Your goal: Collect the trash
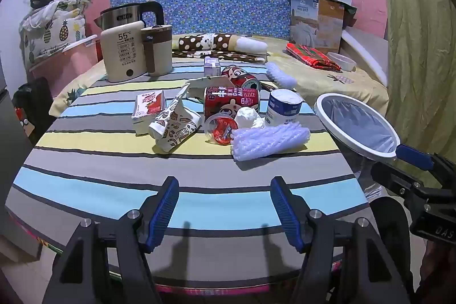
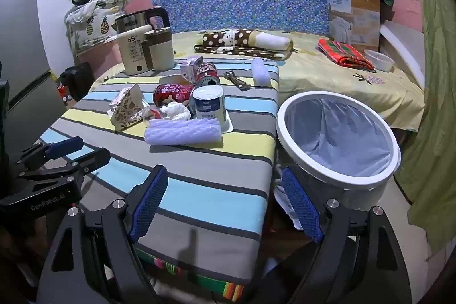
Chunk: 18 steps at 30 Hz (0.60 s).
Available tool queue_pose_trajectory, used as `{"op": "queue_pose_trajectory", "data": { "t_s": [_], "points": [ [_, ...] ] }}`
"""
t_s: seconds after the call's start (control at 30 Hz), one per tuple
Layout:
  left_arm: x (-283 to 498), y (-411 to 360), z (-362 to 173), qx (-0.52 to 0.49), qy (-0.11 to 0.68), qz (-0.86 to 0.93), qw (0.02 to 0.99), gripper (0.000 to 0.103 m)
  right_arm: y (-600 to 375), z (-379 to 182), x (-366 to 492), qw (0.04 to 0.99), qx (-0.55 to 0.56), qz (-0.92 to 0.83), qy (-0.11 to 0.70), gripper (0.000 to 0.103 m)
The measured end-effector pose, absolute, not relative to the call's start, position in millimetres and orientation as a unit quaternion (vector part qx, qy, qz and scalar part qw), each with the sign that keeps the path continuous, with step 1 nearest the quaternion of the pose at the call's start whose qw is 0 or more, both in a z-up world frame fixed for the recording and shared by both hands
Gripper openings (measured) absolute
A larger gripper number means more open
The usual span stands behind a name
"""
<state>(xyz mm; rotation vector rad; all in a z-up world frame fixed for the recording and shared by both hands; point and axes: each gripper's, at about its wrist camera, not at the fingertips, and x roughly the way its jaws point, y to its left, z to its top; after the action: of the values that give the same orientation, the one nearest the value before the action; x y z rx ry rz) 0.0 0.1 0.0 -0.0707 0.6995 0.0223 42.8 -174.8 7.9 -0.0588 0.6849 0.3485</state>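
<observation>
A striped table [image 1: 114, 161] stands in front of a bed, and a pile of trash sits in the middle of it. The big landmark is the white trash bin [image 2: 287, 138] with a thin bag inside. It stands on the floor just past the right edge of the table, and nothing can be seen inside the bag.

The left gripper [image 1: 225, 211] hangs over the near part of the table. Its two blue fingers [image 1: 164, 214] are spread wide apart and nothing is between them. The right gripper [image 2: 225, 204] hangs over the near right corner of the table, just beside the bin. Its fingers are spread wide too, and they hold nothing.

The trash lies to the left of the bin, on the table. Closest to the bin is a white foam net [image 1: 270, 140], lying flat. Just behind it sits a crumpled tissue [image 1: 248, 117] and a small clear cup [image 1: 221, 130] tipped on its side. A white and blue can [image 1: 283, 107] stands up straight behind the foam net. Two red cans [image 1: 230, 100] lie on their sides, one behind the other. Farther left of the bin is a printed paper bag [image 1: 173, 127], squashed, and then a small milk carton [image 1: 148, 107].

Far from the bin, at the back left of the table, stand a cream kettle [image 1: 122, 50] and a brown and cream mug [image 1: 158, 50], touching side by side.
</observation>
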Motion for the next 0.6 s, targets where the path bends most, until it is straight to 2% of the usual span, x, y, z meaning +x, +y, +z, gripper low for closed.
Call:
{"op": "queue_pose_trajectory", "data": {
  "t_s": [0.6],
  "points": [
    [-2.1, -1.9, 1.4, -0.034, 0.34, 0.013, 0.94, 0.066, -174.8, 9.4, 40.6, 0.926, -0.028, 0.171, 0.334, 0.083]
  ]
}}
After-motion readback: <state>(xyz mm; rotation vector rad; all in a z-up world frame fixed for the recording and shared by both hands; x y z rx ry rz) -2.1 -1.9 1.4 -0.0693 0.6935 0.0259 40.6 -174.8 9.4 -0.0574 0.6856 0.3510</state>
